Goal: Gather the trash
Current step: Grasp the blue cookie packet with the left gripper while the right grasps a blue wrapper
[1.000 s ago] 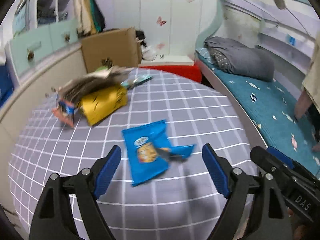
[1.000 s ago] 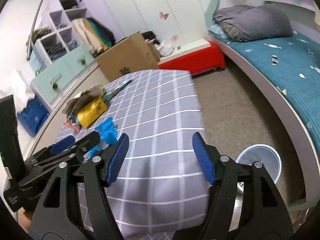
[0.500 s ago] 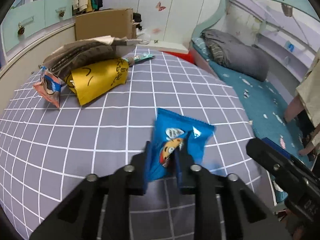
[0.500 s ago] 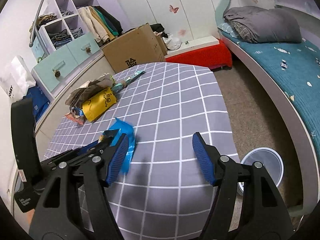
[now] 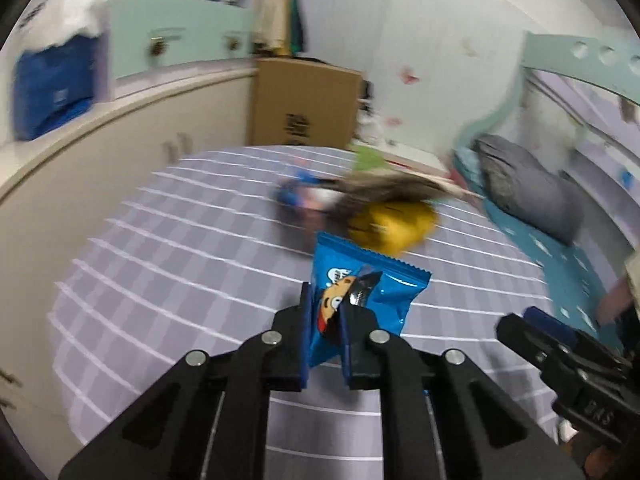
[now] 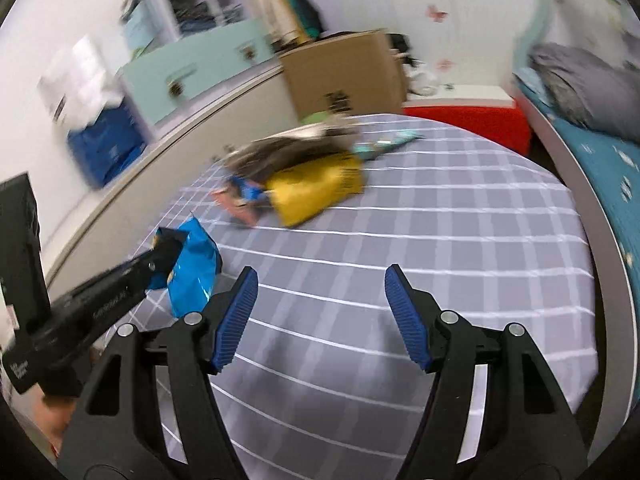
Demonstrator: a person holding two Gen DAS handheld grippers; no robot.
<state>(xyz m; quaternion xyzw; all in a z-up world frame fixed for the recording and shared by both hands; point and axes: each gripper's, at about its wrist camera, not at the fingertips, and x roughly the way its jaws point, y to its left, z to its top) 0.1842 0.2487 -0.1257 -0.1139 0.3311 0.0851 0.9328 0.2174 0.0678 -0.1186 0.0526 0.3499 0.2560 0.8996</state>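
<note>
My left gripper [image 5: 325, 312] is shut on a blue snack packet [image 5: 372, 292] and holds it up above the grey checked table [image 5: 180, 264]. The same packet [image 6: 194, 268] shows in the right wrist view, pinched in the left gripper [image 6: 166, 250] at the left. My right gripper [image 6: 318, 312] is open and empty over the table's near part. A yellow packet [image 6: 316, 190], a brown crumpled wrapper [image 6: 288, 150] and a small pink and blue packet [image 6: 240, 200] lie in a pile at the far left of the table.
A cardboard box [image 6: 344, 76] stands behind the table. A teal wrapper [image 6: 386, 145] lies near the table's far edge. A low cream cabinet [image 5: 100, 152] runs along the left. A bed with a grey duvet [image 5: 528, 188] is on the right.
The left gripper has lifted the blue packet off the table and swung left. The right gripper has turned left toward the trash pile and stays open.
</note>
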